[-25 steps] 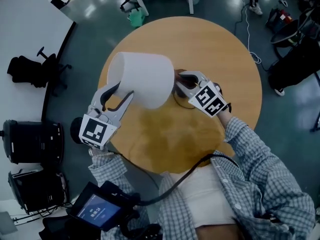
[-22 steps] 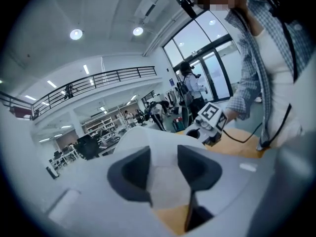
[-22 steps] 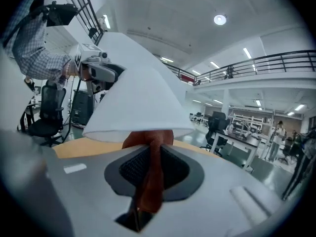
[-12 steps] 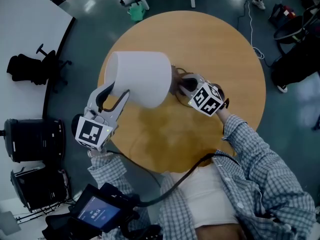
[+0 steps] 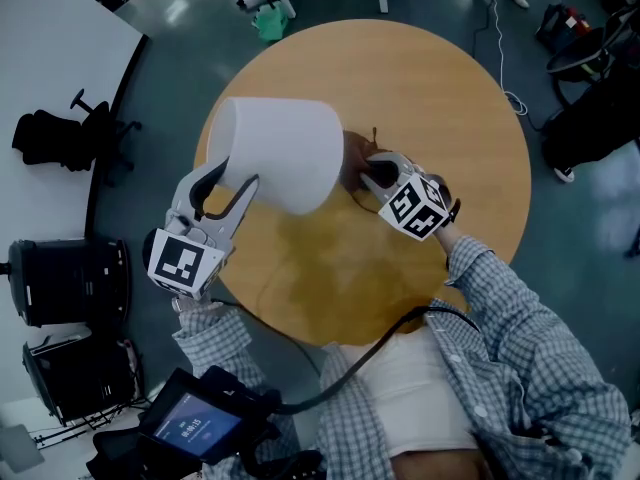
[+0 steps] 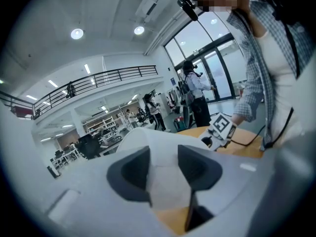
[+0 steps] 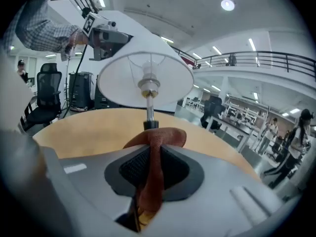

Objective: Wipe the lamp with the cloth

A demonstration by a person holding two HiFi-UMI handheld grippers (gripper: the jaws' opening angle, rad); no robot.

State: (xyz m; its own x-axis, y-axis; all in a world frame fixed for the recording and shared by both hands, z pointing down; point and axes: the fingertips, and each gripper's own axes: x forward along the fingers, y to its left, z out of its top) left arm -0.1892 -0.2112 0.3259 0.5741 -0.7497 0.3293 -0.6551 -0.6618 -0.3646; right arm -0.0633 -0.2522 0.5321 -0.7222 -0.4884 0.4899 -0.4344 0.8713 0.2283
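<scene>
The lamp (image 5: 278, 153) stands near the middle of the round wooden worktop (image 5: 430, 88), and its wide white shade (image 7: 145, 80) hides most of it from above. In the right gripper view its thin metal stem (image 7: 149, 110) runs from under the shade down to a dark collar.

The rust-brown cloth (image 7: 154, 147) is bunched just in front of that collar. Whether it touches the stem cannot be told.

The right tongs (image 5: 368, 171) are pressed together on the cloth. A fold of it is pinched between the dark pads (image 7: 132, 168), and the rest spills over their tips towards the lamp.

The left tongs (image 5: 232, 178) stand part-way apart and clamp the wall of the shade at its near rim. White shade material fills the gap between the pads (image 6: 134, 171), and the wood of the worktop shows beneath.

Against the picture from a second before, the right tongs have sunk a little beside the stem, carrying the cloth lower under the shade. The left tongs have kept their place on the rim, and the lamp has not shifted on the worktop.
</scene>
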